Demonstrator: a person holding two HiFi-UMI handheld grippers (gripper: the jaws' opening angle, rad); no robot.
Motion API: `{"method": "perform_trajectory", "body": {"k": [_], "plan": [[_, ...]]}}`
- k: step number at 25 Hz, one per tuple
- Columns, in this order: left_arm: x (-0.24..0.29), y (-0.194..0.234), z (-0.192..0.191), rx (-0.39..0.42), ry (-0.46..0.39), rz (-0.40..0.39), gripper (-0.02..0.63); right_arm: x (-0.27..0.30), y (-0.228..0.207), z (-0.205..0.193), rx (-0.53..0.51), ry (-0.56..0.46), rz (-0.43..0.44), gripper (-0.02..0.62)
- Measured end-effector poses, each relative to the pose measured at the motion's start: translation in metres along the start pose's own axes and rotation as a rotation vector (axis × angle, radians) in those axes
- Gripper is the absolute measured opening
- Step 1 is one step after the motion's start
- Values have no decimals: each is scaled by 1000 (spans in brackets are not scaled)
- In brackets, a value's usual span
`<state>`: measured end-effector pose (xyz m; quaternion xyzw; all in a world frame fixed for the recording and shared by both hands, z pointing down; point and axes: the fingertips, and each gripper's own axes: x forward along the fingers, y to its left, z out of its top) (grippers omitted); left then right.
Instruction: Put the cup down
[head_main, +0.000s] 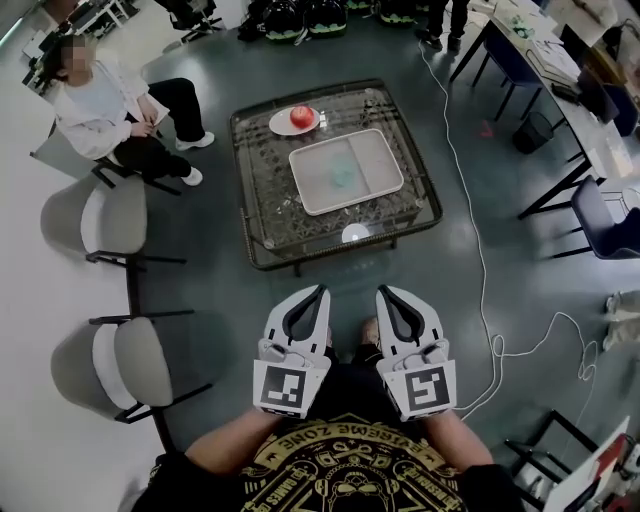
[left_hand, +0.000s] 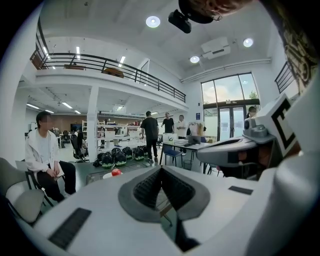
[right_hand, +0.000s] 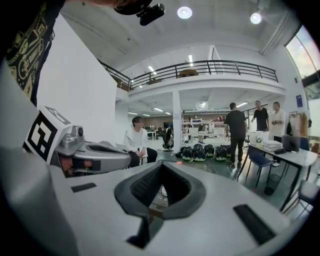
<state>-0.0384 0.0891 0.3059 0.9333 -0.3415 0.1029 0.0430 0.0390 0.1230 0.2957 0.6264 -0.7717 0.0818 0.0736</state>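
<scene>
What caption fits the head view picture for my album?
Left gripper and right gripper, both shut, face a glass table with tray, cup and red fruit.

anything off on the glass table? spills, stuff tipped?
Nothing clearly off. Apple on its plate, cup near the near edge of the table, tray flat; a faint greenish patch inside it, can't tell what.

The glass table (head_main: 262, 200) carries a white tray (head_main: 377, 165), a plate (head_main: 280, 125) with an apple (head_main: 301, 116), a cup (head_main: 355, 234)
</scene>
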Motion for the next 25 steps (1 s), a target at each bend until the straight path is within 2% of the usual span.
{"method": "perform_trajectory", "body": {"k": [10, 25], "plan": [[7, 2, 6, 7, -5, -25, 2, 2, -11, 5, -4, 1, -57, 3], [15, 3, 3, 2, 6, -19, 2, 10, -17, 6, -12, 4, -39, 3]]}}
